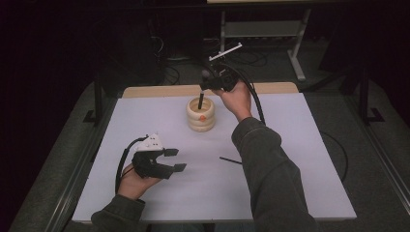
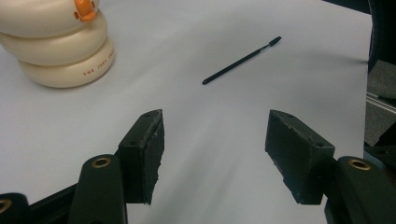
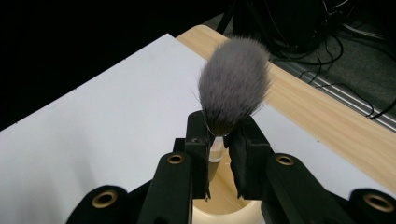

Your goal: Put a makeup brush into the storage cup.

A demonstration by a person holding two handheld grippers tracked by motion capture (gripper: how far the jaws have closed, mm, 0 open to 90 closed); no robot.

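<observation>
A cream ringed holder with an orange mark stands at the table's back middle, seen also as the cream holder and its rim. My right gripper is shut on a makeup brush, whose dark handle points down into the holder. The fluffy grey brush head rises above my right gripper, whose jaws clamp the ferrule. My left gripper rests low at the front left, open and empty; its fingertips frame bare table. A thin black brush lies on the sheet, also visible as the thin brush.
A white sheet covers the table, with a wooden strip along the back edge. Cables and a metal frame sit on the dark floor beyond. My right forearm crosses the table's right middle.
</observation>
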